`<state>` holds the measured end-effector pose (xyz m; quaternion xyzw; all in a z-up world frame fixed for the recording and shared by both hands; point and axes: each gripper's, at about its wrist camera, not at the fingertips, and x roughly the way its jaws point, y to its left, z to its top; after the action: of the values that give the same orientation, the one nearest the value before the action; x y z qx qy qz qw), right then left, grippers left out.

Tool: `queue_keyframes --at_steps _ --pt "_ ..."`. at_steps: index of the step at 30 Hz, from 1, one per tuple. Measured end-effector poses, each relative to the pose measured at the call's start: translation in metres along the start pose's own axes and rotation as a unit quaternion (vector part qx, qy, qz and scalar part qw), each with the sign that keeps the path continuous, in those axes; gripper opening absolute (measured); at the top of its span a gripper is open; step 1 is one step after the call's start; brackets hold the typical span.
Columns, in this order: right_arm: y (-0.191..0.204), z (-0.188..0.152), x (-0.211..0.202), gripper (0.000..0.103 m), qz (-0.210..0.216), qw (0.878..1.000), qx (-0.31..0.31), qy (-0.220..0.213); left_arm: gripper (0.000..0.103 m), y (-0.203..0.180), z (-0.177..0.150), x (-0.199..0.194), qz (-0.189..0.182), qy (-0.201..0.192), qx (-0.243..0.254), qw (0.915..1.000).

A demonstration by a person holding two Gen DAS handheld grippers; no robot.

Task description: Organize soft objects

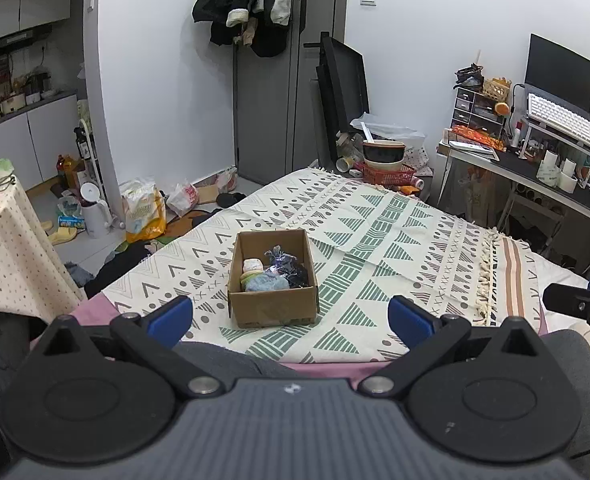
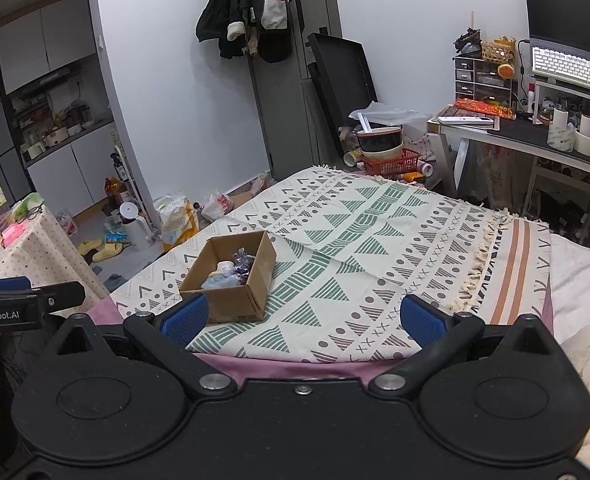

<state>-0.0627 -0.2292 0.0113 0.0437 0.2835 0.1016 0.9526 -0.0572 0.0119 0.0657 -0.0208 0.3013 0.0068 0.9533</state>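
box [image 1: 273,280] on cloth [image 1: 375,240] holds soft items [image 1: 273,274] | none loose outside | left gripper [image 1: 291,314], right gripper [image 2: 303,314]: jaws apart, empty | looks near done

Black tongs [image 1: 291,318], blue pads [image 2: 423,318], silver pivot screws, "GenRobot.AI" marking.

The open brown cardboard box [image 1: 273,280] is the only obstacle on the cream blanket with green triangle pattern [image 1: 375,240]. Blanket surface is clear on all sides of it. The box top is unobstructed; small soft items [image 1: 271,274] fill its floor.
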Motion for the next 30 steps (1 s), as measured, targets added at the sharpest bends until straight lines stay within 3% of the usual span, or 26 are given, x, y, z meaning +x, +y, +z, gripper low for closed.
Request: queue_keyframes --at_steps 30 --pt "0.0021 -0.0039 0.0010 0.103 0.002 1.000 -0.006 0.004 0.103 -0.0021 -0.0043 -0.0007 -0.011 -0.003 0.000 0.9999"
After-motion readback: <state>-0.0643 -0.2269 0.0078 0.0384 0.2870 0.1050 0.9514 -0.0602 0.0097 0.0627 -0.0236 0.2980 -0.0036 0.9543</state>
